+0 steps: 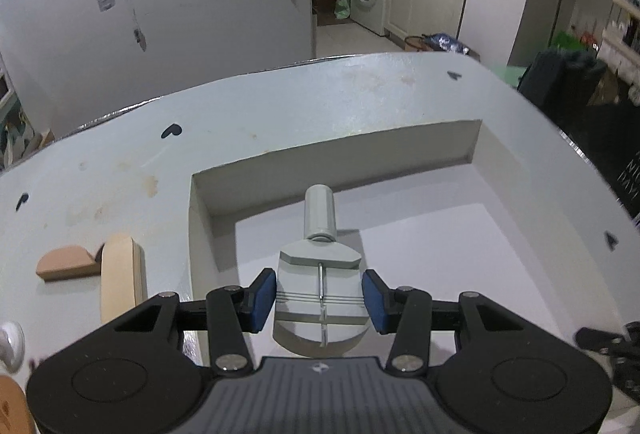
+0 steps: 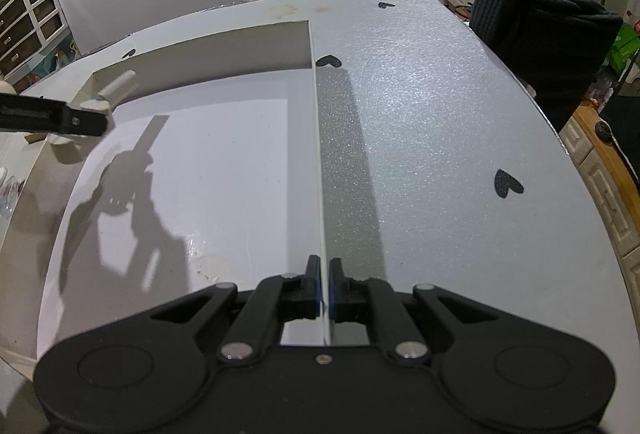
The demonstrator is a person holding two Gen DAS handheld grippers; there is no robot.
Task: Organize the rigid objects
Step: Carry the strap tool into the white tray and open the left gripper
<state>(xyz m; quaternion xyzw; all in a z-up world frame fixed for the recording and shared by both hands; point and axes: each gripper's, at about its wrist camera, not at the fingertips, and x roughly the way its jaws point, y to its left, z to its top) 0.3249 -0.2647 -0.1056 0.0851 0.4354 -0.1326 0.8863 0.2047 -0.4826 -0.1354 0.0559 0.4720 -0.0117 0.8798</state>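
A grey tool with a cylindrical handle and thin wires (image 1: 320,274) lies inside the shallow white box (image 1: 336,150). My left gripper (image 1: 319,300) hovers over it with its blue pads (image 1: 264,300) open on either side, apart from the tool. In the right wrist view the tool (image 2: 116,88) shows at the box's far left corner beside the left gripper's finger (image 2: 60,120). My right gripper (image 2: 325,288) is shut on the box's right wall (image 2: 318,170) at its near end.
Two wooden blocks (image 1: 120,274) (image 1: 66,262) lie on the grey table (image 1: 120,162) left of the box. A white round object (image 1: 10,344) and a tan piece (image 1: 12,406) sit at the near left. A black cloth bundle (image 2: 544,42) stands at the table's far right.
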